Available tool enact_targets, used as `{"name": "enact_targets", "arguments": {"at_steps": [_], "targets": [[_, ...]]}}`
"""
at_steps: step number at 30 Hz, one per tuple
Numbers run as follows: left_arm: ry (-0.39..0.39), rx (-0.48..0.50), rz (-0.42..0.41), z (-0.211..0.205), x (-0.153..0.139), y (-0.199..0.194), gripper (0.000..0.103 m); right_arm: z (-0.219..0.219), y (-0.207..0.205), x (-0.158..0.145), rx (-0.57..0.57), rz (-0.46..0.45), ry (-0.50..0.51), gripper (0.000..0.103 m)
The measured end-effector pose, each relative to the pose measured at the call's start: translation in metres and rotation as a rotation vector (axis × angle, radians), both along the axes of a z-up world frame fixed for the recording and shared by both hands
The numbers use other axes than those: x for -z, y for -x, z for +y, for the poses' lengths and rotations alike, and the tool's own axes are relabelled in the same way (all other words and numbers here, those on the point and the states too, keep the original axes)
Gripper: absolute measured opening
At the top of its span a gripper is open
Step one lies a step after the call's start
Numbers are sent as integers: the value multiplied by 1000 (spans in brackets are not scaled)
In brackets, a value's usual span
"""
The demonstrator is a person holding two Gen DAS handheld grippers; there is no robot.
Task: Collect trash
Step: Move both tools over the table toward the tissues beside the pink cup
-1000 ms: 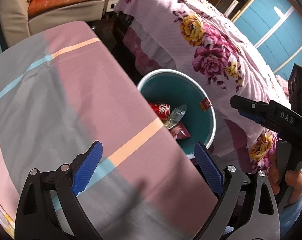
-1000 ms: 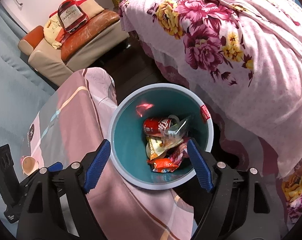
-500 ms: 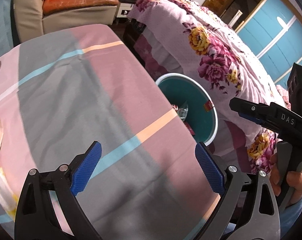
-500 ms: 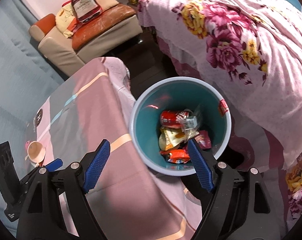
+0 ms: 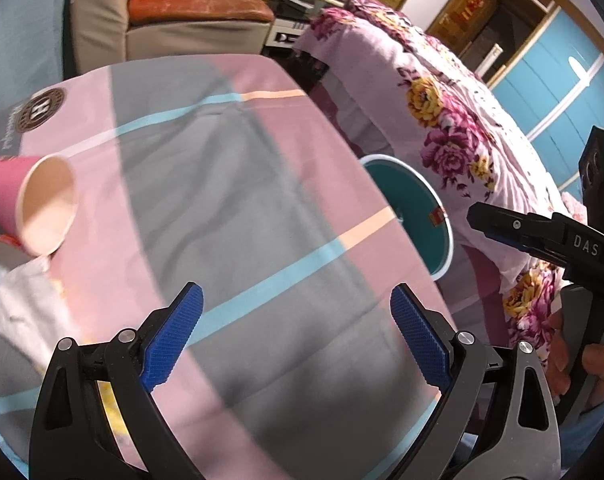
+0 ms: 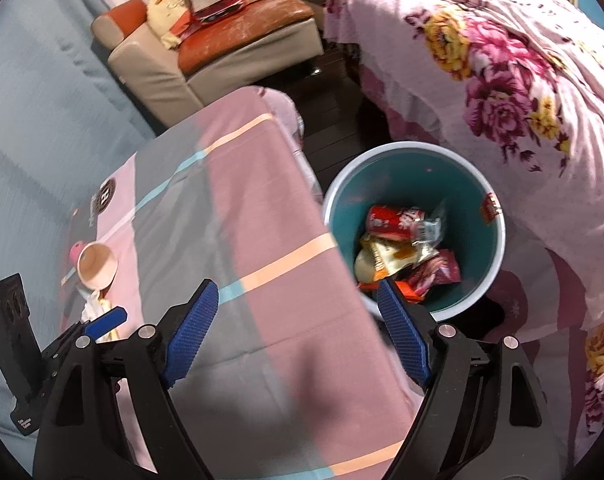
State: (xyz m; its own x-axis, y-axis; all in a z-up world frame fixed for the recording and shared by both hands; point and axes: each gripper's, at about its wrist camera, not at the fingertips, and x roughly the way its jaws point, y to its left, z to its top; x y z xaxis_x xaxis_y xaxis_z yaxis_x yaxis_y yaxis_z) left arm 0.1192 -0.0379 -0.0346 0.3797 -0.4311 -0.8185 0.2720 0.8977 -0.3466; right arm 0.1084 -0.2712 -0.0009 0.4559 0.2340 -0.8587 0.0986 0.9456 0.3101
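A teal bin (image 6: pixel 416 228) with a white rim stands on the floor between table and bed; it holds a red can (image 6: pixel 394 220) and several snack wrappers (image 6: pixel 430 272). In the left wrist view only part of the bin (image 5: pixel 418 216) shows past the table edge. A pink paper cup (image 5: pixel 30 204) lies tipped on the table at the left, beside a white tissue (image 5: pixel 22 304); the cup (image 6: pixel 96 266) is small in the right wrist view. My left gripper (image 5: pixel 296 320) hangs open above the tablecloth. My right gripper (image 6: pixel 298 314) is open too, over the table edge beside the bin, nothing between its fingers.
The table carries a pink, grey and blue striped cloth (image 5: pixel 230 184). A bed with a floral cover (image 6: pixel 502 80) stands right of the bin. A beige and orange sofa (image 6: pixel 222 40) with a red bag stands behind. A hand (image 5: pixel 582 356) holds the right gripper's handle.
Both grippers have drawn back from over the bin toward the left across the table. The pink cup and tissue have come into the left wrist view; the bin has slid to the right.
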Motion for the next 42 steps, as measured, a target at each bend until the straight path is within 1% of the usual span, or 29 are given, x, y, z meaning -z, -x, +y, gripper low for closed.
{"name": "enact_targets", "arguments": {"at_steps": [7, 11, 13, 16, 20, 25, 28, 29, 30, 32, 35, 39, 42], "targets": [[-6, -95, 10, 57, 6, 15, 95, 36, 0, 0, -66, 12, 2, 78], [-31, -161, 16, 92, 12, 25, 95, 61, 1, 6, -121, 35, -6, 78], [-30, -195, 38, 110, 19, 30, 95, 77, 3, 11, -153, 51, -5, 78], [-33, -226, 63, 129, 28, 36, 95, 96, 3, 19, -197, 77, -17, 78], [-60, -258, 65, 154, 32, 40, 95, 119, 4, 26, -244, 102, -31, 78], [-122, -289, 44, 187, 31, 44, 95, 164, 7, 36, -370, 122, -29, 78], [-121, -332, 44, 213, 31, 46, 95, 193, 8, 42, -435, 125, -10, 78], [-122, -347, 43, 221, 31, 45, 95, 205, 8, 44, -460, 123, -2, 77], [-124, -361, 43, 228, 32, 45, 95, 212, 9, 45, -475, 122, 2, 73], [-116, -381, 46, 240, 33, 44, 95, 231, 9, 50, -520, 126, 13, 69], [-112, -395, 43, 252, 33, 44, 95, 260, 10, 57, -586, 124, 41, 64], [-101, -407, 45, 260, 34, 43, 95, 282, 9, 64, -628, 131, 56, 63], [-95, -406, 44, 263, 34, 44, 95, 297, 9, 71, -655, 129, 77, 58]]}}
